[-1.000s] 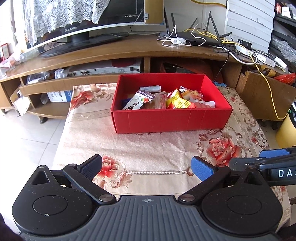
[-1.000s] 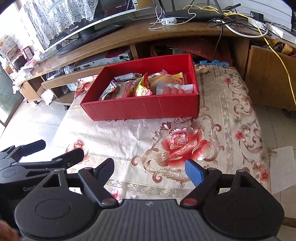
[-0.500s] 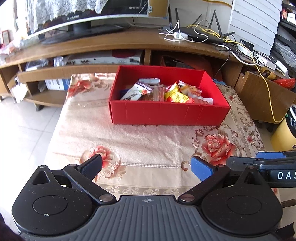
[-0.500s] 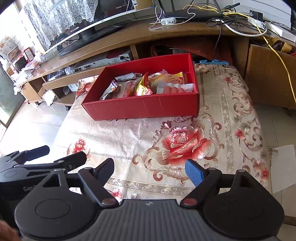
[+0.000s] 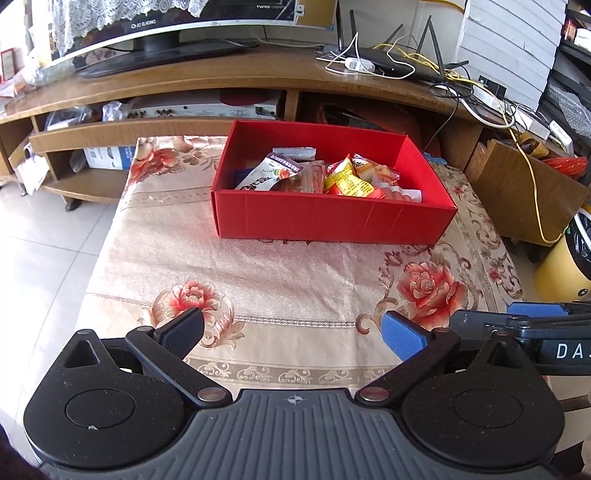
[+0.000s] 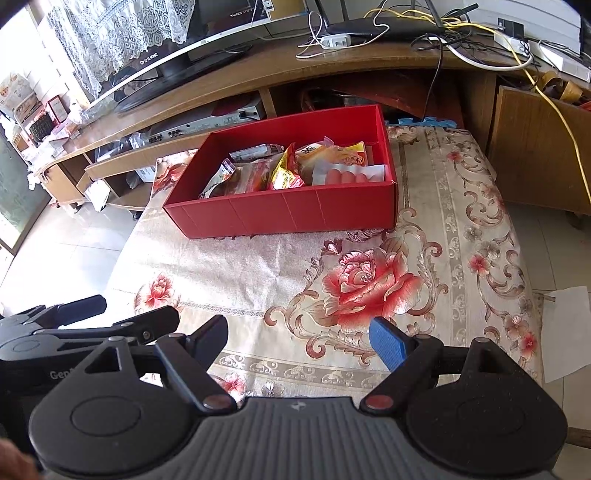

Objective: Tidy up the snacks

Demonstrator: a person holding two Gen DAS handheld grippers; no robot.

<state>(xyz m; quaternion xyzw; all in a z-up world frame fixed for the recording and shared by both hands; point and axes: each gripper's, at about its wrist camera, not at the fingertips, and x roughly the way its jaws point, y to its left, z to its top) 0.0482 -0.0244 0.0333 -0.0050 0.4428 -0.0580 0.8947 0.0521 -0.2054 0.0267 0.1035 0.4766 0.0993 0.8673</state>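
Note:
A red cardboard box [image 5: 332, 219] [image 6: 288, 216] stands at the far side of the floral tablecloth [image 5: 280, 273] [image 6: 258, 269]. Several snack packets lie in it: a white pouch [image 5: 267, 177], a yellow packet [image 5: 347, 182] [image 6: 284, 173] and a pack of sausages [image 6: 347, 175]. My left gripper [image 5: 291, 332] is open over the near part of the cloth, nothing between its fingers. My right gripper [image 6: 299, 336] is open too, also empty, close beside the left one. Both are well short of the box.
A long wooden TV stand [image 5: 229, 81] with a monitor [image 5: 155, 33], a router and tangled cables [image 5: 406, 66] runs behind the table. A wooden cabinet [image 6: 535, 144] and a yellow bin [image 5: 565, 266] stand at the right. White tiled floor [image 5: 44, 258] lies to the left.
The left wrist view has tilted a little, so the box sits more level and slightly lower in it. The right view is unchanged, and both grippers stay open.

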